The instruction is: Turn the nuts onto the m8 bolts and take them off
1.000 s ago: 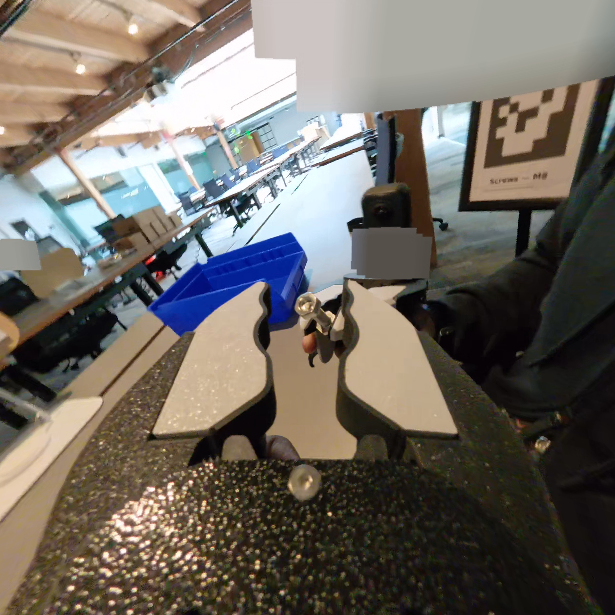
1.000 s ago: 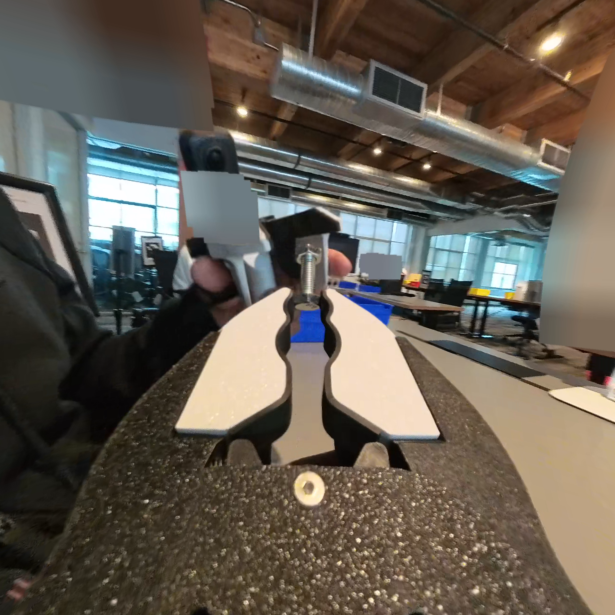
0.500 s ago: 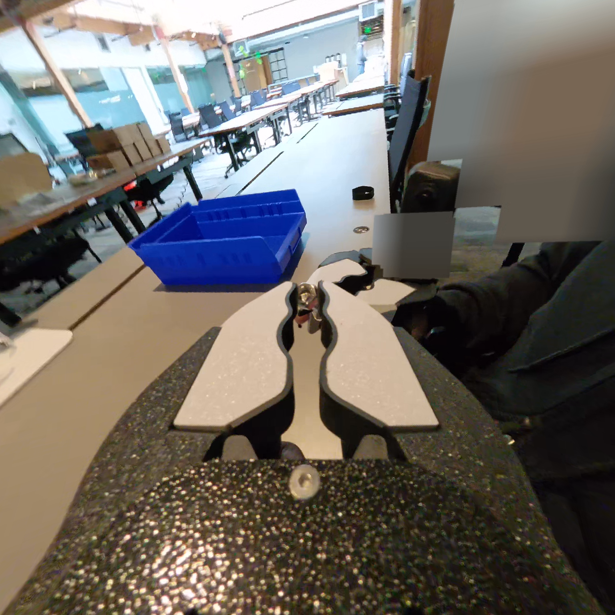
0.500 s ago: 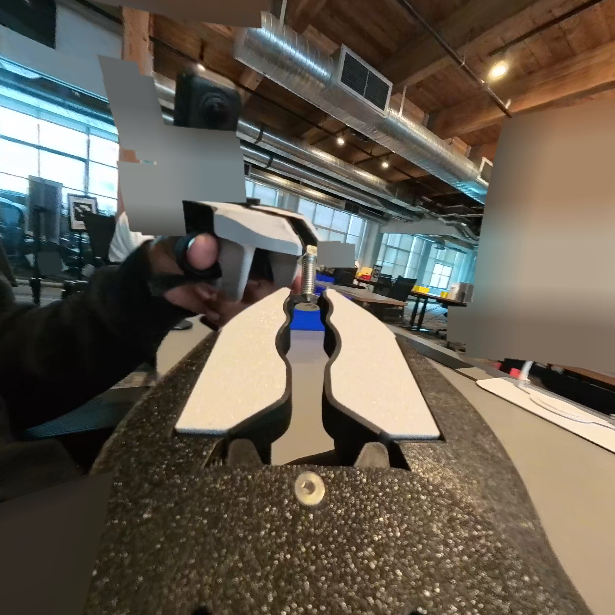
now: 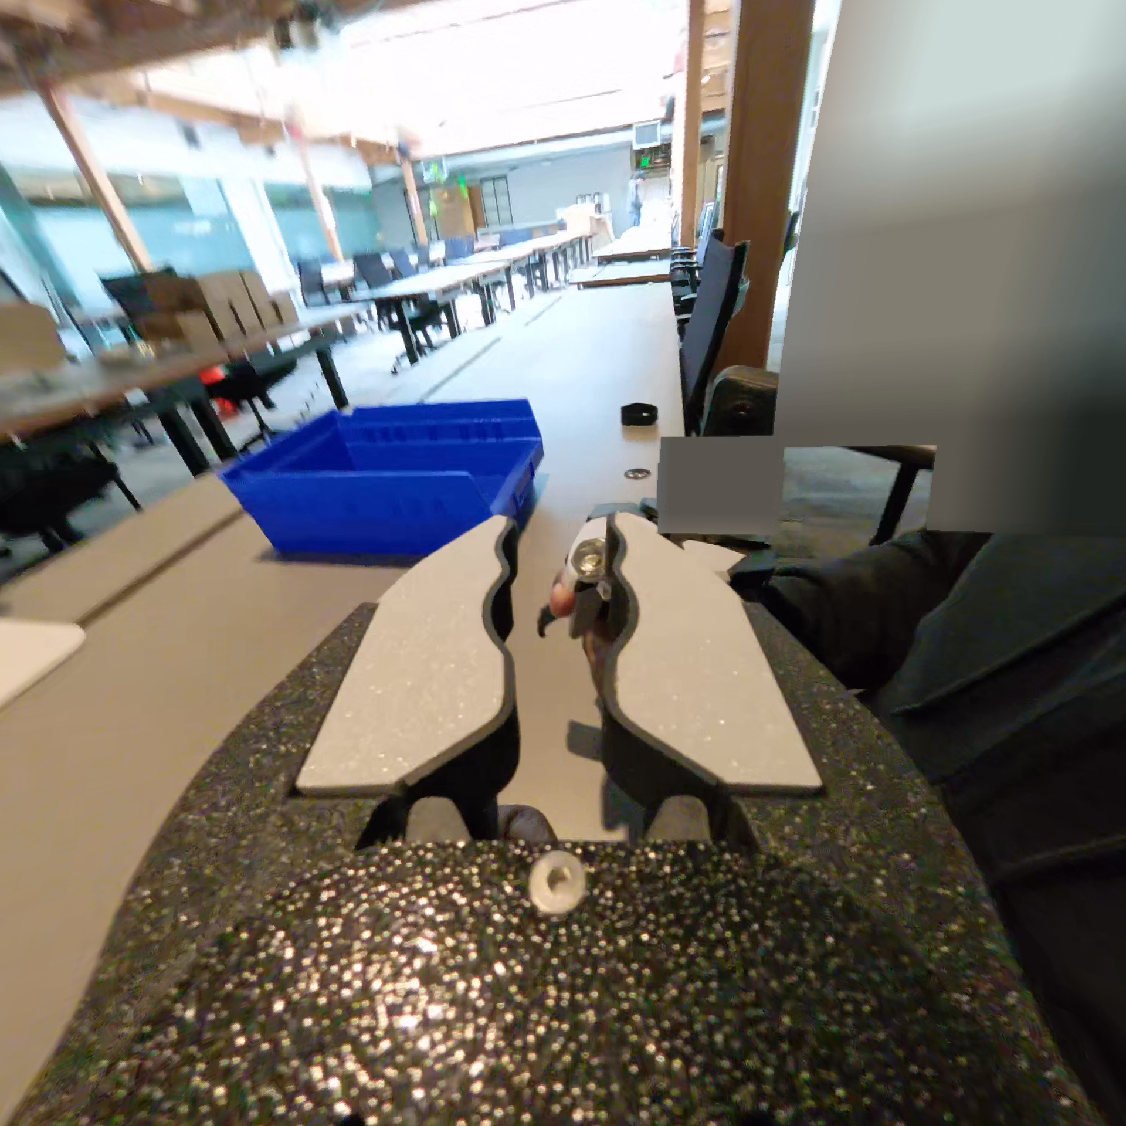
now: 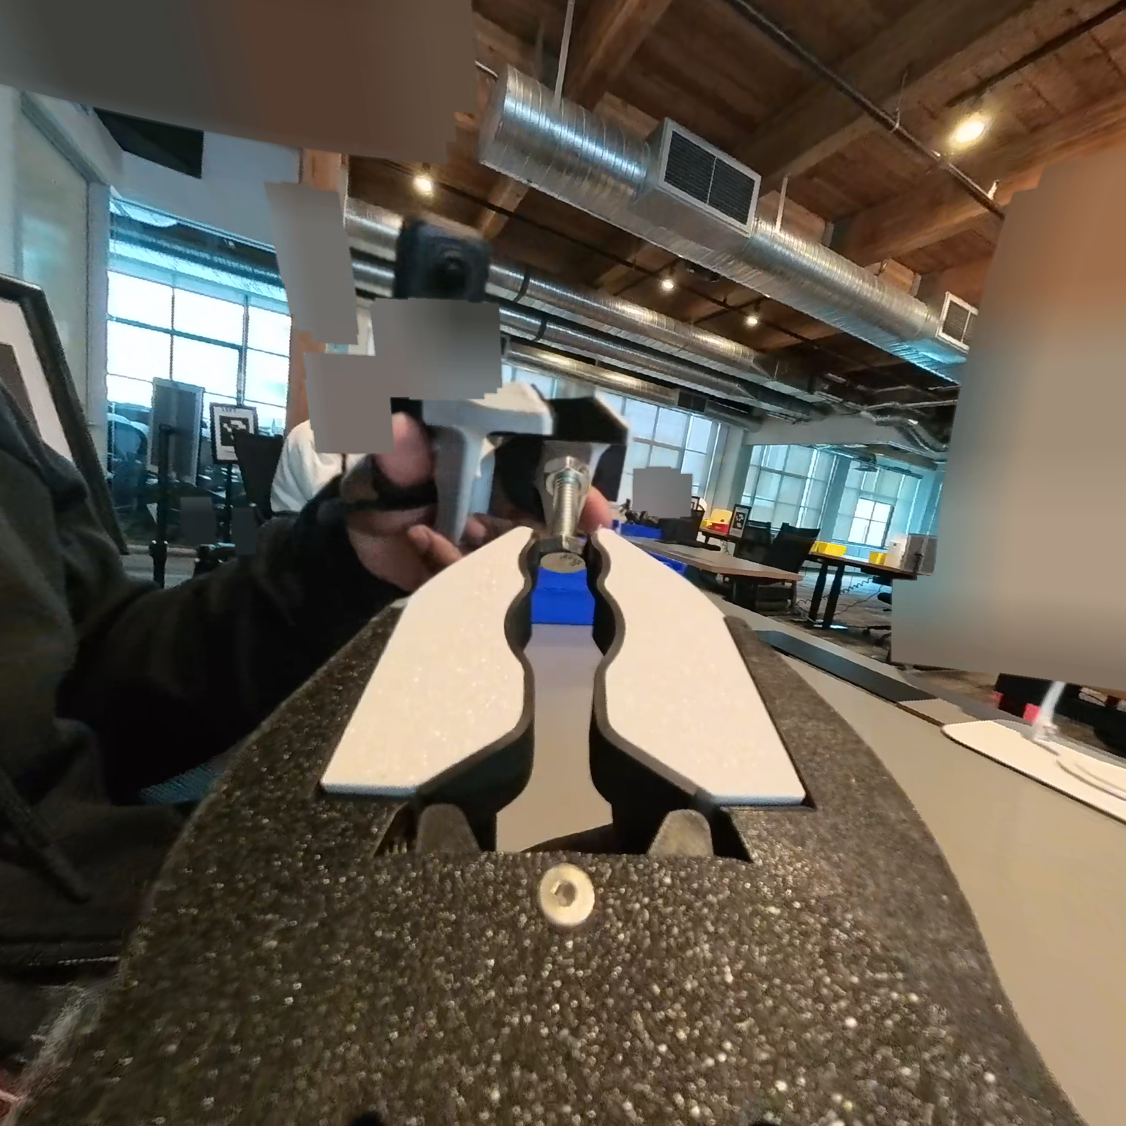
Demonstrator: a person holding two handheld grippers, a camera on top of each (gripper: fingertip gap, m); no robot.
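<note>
My right gripper is shut on the head of a silver bolt, which stands upright from its fingertips. A silver nut sits on the bolt's top end. My left gripper is open in front of it. The nut lies end-on in the gap, against the inner edge of the right finger. In the right wrist view the left gripper faces me with its jaws apart around the nut. A hand holds it.
A blue bin stands on the grey table ahead to the left. A white pad lies at the right. A small black ring lies farther back. A dark sleeve fills the right side.
My left gripper, open a second ago, closed around the nut half a second ago and has opened again. My right gripper has kept hold of the bolt.
</note>
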